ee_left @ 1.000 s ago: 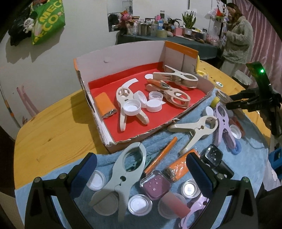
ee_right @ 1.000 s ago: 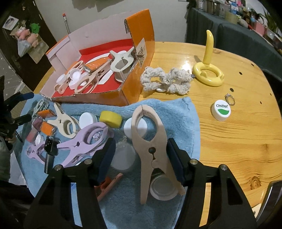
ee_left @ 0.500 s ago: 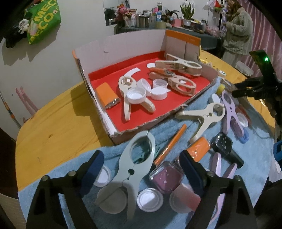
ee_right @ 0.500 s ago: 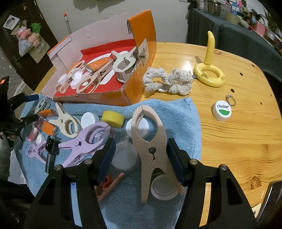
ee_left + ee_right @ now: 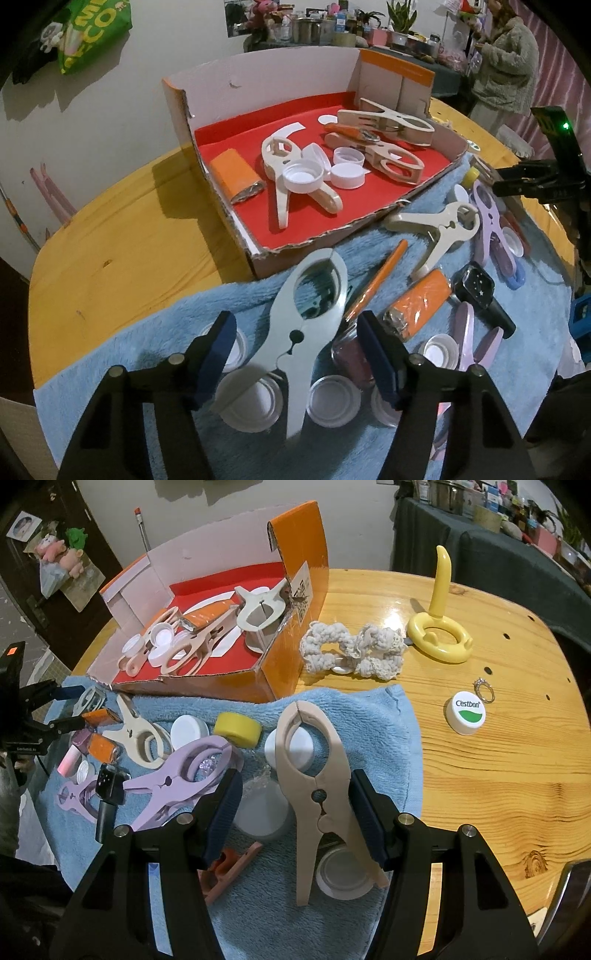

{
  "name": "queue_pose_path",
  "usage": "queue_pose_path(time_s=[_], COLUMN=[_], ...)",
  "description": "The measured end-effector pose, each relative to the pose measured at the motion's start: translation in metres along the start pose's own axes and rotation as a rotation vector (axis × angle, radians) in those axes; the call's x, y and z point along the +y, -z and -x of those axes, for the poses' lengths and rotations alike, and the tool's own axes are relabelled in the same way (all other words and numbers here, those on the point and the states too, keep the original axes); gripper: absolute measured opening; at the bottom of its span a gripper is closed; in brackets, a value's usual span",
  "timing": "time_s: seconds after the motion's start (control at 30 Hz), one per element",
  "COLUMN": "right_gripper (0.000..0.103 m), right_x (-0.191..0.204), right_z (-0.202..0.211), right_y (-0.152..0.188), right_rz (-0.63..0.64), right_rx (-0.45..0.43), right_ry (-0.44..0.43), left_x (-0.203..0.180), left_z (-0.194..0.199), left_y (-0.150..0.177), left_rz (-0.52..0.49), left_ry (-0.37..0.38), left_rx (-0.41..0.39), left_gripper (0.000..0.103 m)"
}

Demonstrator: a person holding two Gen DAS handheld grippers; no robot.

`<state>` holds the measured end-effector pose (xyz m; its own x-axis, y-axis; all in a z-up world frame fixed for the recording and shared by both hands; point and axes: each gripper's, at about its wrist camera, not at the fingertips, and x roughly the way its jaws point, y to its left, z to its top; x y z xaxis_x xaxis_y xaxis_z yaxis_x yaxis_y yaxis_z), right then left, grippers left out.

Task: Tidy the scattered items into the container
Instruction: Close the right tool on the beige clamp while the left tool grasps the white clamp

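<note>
Pale clip [image 5: 303,325] lies between the left hand-held gripper [image 5: 295,343]'s closing, seemingly not-yet-touching pads; centre on its pivot. Right hand-held gripper [image 5: 295,812] brackets the beige clip [image 5: 314,775], contact unclear.

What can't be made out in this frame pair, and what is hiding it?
- Left wrist view: the glass jar is mostly behind the left gripper, so its contents cannot be told.
- Right wrist view: the orange clip is partly covered by the right gripper.
- Right wrist view: the ring on the table is too small to show detail.
- Both views: whether the pads touch the pale green clip or the beige clip.
</note>
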<state>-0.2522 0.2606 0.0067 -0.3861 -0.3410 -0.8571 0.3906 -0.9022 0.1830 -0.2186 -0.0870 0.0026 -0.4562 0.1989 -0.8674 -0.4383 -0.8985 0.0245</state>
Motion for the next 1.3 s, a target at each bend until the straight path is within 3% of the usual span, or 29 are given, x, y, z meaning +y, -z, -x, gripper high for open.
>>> queue_pose_path(time_s=[0.3,0.5,0.8,1.07,1.3], right_gripper=[0.058,0.058,0.058,0.058,0.058], right_x=[0.0,0.0,0.0,-0.001,0.002], right_z=[0.0,0.0,0.0,0.0,-0.003], right_y=[0.0,0.0,0.0,0.001,0.001], right_rz=[-0.001,0.0,-0.001,0.001,0.019], right_rx=[0.0,0.0,-0.001,-0.001,0.012], right_ry=[0.0,0.0,-0.001,-0.002,0.014], left_x=[0.002,0.004,0.009,0.002,0.003], left_z=[0.004,0.006,0.001,0.002,0.001], left_y=[0.003,0.003,0.0,0.0,0.001], left_rz=[-0.042,-0.081,-0.056,-0.062,-0.076], left_ry=[0.012,-0.007,0.057,0.071,0.032], left_rx=[0.009,0.019,0.033,0.033,0.036], left_gripper=[0.065,0.054,0.045,0.043,0.042])
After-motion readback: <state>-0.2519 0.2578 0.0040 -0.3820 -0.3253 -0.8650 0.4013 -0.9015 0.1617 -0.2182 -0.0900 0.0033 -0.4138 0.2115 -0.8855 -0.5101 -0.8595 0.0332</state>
